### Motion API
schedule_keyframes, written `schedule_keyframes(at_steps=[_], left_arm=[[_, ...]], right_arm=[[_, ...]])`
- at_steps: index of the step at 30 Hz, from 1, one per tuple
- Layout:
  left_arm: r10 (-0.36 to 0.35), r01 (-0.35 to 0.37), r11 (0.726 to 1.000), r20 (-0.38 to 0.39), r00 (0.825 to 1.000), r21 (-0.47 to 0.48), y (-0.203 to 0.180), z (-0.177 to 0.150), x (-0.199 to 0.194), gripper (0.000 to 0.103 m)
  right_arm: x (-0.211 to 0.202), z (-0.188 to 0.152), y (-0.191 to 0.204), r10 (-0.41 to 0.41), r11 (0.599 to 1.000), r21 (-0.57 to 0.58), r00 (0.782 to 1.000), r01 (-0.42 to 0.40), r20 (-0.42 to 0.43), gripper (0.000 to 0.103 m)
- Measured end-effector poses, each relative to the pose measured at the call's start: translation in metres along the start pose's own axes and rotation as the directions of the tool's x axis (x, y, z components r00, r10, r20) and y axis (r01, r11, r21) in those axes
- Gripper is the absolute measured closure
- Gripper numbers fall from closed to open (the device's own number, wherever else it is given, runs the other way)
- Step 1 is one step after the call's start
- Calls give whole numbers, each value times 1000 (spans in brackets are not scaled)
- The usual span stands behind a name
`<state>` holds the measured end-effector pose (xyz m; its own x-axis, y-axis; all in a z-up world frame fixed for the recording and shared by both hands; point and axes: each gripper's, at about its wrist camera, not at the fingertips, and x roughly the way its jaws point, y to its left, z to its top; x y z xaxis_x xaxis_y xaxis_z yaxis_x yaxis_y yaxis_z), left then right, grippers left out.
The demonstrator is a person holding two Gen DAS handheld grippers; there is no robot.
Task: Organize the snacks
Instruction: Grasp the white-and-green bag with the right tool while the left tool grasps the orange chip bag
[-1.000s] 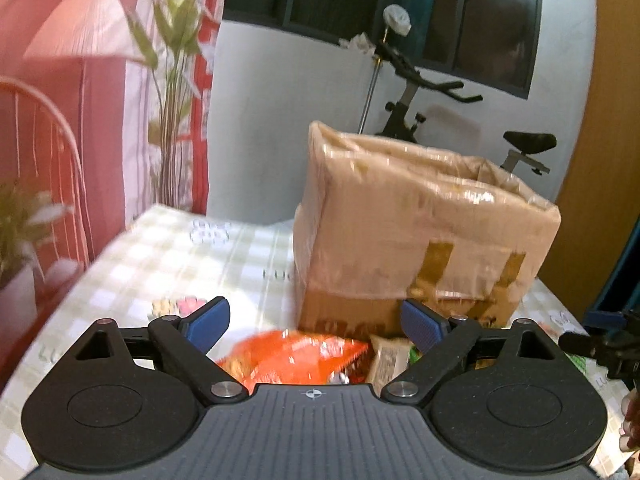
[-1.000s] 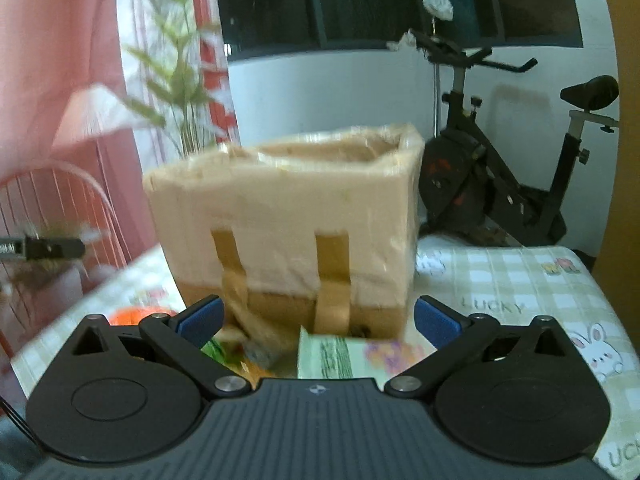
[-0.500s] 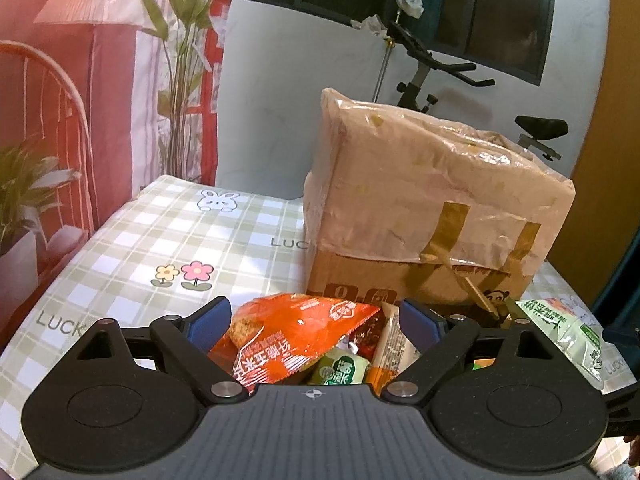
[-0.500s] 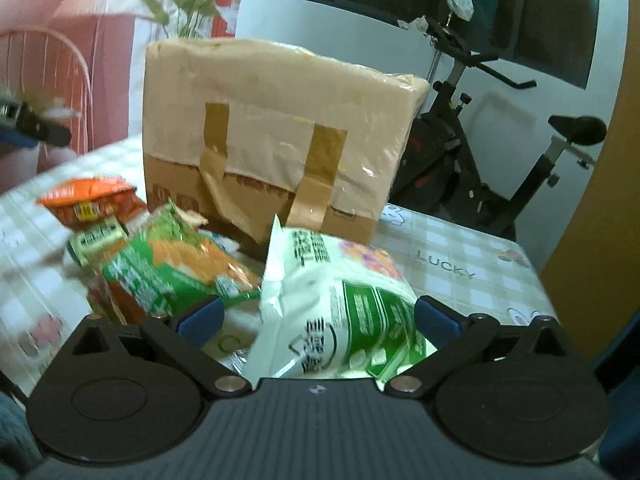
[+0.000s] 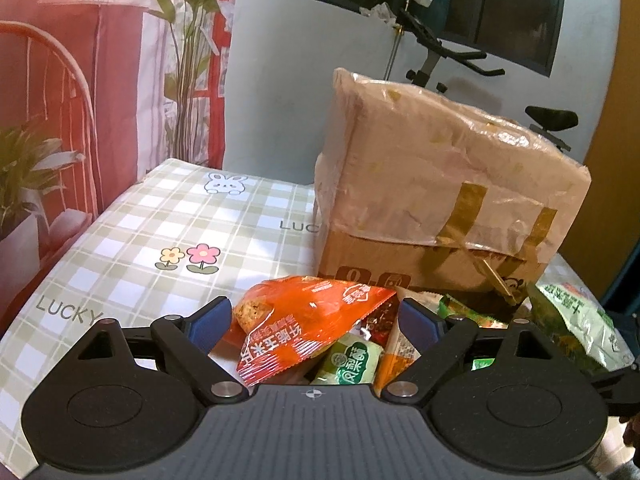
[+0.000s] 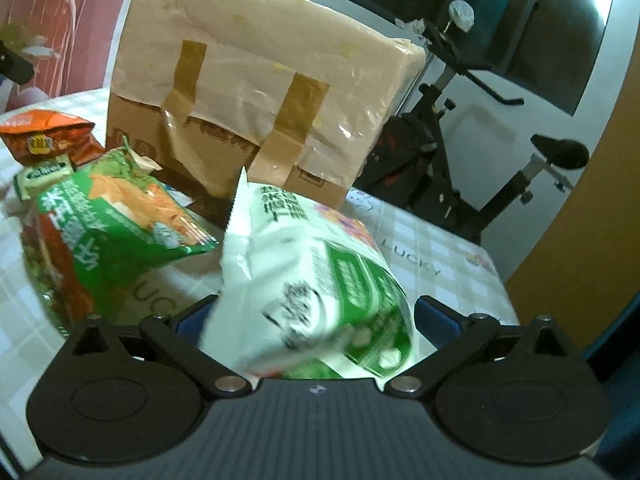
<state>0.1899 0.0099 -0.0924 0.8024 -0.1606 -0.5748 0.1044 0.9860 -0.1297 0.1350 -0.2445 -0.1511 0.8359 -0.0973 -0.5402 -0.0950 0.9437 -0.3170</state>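
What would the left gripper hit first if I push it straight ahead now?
Most likely the orange snack packet, lying between the open jaws of the left gripper; the taped cardboard box stands behind it. Depth is unclear.

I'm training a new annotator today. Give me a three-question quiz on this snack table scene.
1. True or false: the left gripper is open, with the orange foil snack packet lying between its blue fingertips.
2. Which snack sits between the open jaws of the right gripper? A) white-and-green plastic snack bag B) orange foil snack packet C) small green sachet
3. Fill in: the snacks lie in front of a taped brown ____ box.

Key: 1 true; 2 A; 3 cardboard.
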Motion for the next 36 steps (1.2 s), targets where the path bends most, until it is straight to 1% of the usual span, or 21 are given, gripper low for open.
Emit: schedule_keyframes(at_steps=[2, 4, 7, 11, 13, 14, 15, 17, 18, 22, 28, 31, 33, 34, 35, 36], left_arm=[[4, -4, 1000, -9, 1000, 7, 2, -1, 4, 12], [9, -9, 1000, -18, 1000, 10, 5, -1, 8, 12], [10, -10, 1000, -31, 999, 10, 9, -1, 13, 12], [-7, 9, 1000, -51, 999, 24, 13, 0, 25, 11], [-14, 17, 999, -67, 998, 34, 12, 0, 31, 11], [-21, 24, 999, -70, 997, 41, 11, 0, 34, 11], [-27, 30, 998, -71, 997, 51, 10, 0, 36, 11], [-27, 34, 995, -76, 997, 98, 4, -1, 42, 10], [-21, 31, 992, -81, 996, 126, 1, -2, 46, 10], [20, 0, 974, -86, 996, 226, -7, -9, 56, 10], [64, -39, 961, -85, 994, 274, -5, -11, 68, 10], [82, -55, 956, -83, 993, 287, -6, -11, 70, 11], [93, -69, 957, -72, 993, 282, -4, -11, 70, 25], [84, -63, 959, -67, 994, 277, -3, -10, 68, 28], [72, -53, 964, -65, 995, 260, -1, -8, 66, 34], [62, -46, 969, -62, 996, 244, 1, -8, 63, 36]], right_arm=[[7, 1, -1, 8, 1000, 2, 1000, -8, 1, 1], [14, 1, 1, -4, 1000, -16, 1000, 4, 1, 2], [23, 2, 2, -14, 999, -32, 1000, 14, -24, 3], [31, 5, 3, -26, 998, -52, 999, 24, -38, 3], [34, 6, 3, -31, 997, -67, 998, 28, -46, 4], [34, 6, 4, -39, 997, -70, 998, 36, -49, 10], [36, 7, 3, -43, 997, -69, 997, 40, -57, 18], [36, 7, 1, -55, 996, -67, 997, 51, -58, 25], [35, 8, -1, -49, 997, -58, 997, 46, -55, 28], [31, 7, -7, -30, 999, -23, 998, 28, -50, 31], [30, 10, -11, -12, 1000, 3, 999, 12, -50, 32], [29, 10, -13, -3, 1000, 18, 999, 4, -44, 32], [28, 11, -14, 3, 1000, 30, 999, -2, -43, 33], [27, 10, -15, 6, 999, 36, 999, -5, -41, 33], [27, 10, -15, 9, 999, 40, 999, -7, -41, 33], [26, 10, -16, 11, 999, 45, 999, -9, -40, 33]])
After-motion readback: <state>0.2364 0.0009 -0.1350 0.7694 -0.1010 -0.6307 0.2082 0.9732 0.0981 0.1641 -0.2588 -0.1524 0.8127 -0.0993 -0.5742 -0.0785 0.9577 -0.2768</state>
